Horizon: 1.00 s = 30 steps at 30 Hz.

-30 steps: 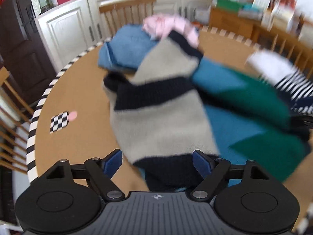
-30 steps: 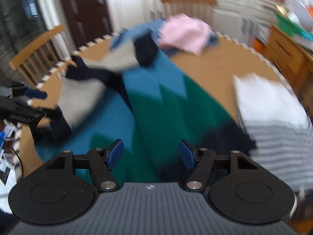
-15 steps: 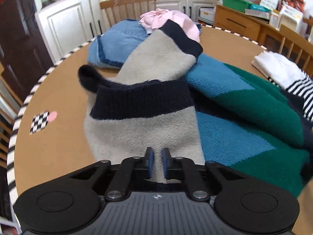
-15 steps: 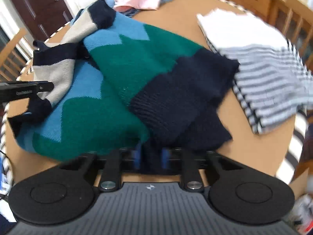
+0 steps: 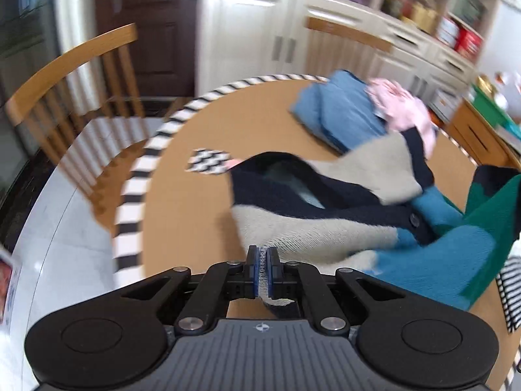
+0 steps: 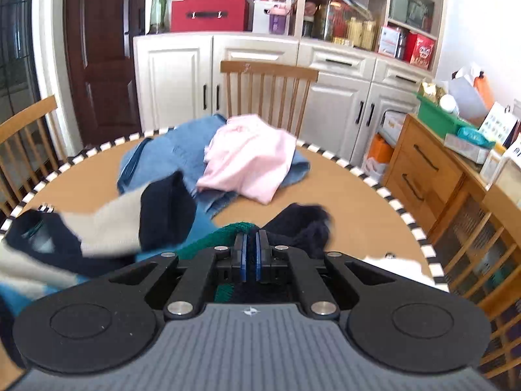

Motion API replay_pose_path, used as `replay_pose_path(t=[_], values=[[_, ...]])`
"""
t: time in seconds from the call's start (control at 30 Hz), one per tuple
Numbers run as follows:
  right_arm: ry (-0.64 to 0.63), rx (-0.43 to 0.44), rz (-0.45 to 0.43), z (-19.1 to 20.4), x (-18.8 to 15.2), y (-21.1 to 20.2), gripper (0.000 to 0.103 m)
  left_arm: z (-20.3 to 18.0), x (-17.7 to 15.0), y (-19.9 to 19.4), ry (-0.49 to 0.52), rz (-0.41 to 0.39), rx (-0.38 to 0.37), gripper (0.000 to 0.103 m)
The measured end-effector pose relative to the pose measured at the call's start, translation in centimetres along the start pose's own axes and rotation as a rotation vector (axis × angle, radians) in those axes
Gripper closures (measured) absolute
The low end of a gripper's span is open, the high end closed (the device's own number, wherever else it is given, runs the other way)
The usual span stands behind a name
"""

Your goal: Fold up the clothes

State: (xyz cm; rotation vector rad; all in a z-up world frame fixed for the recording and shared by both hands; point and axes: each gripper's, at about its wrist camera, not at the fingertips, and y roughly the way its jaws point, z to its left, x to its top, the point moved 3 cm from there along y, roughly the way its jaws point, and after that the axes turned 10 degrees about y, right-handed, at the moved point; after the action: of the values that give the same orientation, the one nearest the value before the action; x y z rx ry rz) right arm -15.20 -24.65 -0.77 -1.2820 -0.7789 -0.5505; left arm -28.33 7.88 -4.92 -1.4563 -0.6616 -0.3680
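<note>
Fingers [image 5: 272, 262] pinching sweater [image 5: 325, 231], jeans [image 6: 169, 159] beyond

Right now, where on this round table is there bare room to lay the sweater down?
Bare tan tabletop lies between the striped table edge and the colour-block knit sweater. Another patch sits right of the pink garment. The far side is crowded by it and folded blue denim.
</note>
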Motion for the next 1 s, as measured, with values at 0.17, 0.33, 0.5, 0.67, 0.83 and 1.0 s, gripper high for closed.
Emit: replay_pose_path(t=[0.17,0.33,0.5,0.67,0.83,1.0], values=[[0.016,-0.018,0.227,-1.1,-5.4,2.4,0.092,0.8,-4.4,0.0,-0.028,0.15,0.014,0.098],[0.152,0.018,0.265,-4.3,-9.1,-0.6,0.058,0.6,-6.3,-1.2,0.042,0.163,-0.001,0.086],[0.098,-0.019,0.132,-6.2,-7.7,-3.1,0.049,-1.6,-0.4,-3.9,0.224,-0.051,0.002,0.06],[0.139,0.041,0.132,-5.6,-4.3,1.6,0.027,-8.6,5.8,0.9,0.523,-0.158,-0.092,0.048],[0.255,0.083,0.256,-5.0,-6.4,6.9,0.079,-13.9,7.9,10.0,0.685,-0.074,-0.07,0.047],[0.222,0.132,0.21,-4.0,-6.2,1.9,0.1,-13.9,7.9,14.6,0.625,-0.017,-0.063,0.08]])
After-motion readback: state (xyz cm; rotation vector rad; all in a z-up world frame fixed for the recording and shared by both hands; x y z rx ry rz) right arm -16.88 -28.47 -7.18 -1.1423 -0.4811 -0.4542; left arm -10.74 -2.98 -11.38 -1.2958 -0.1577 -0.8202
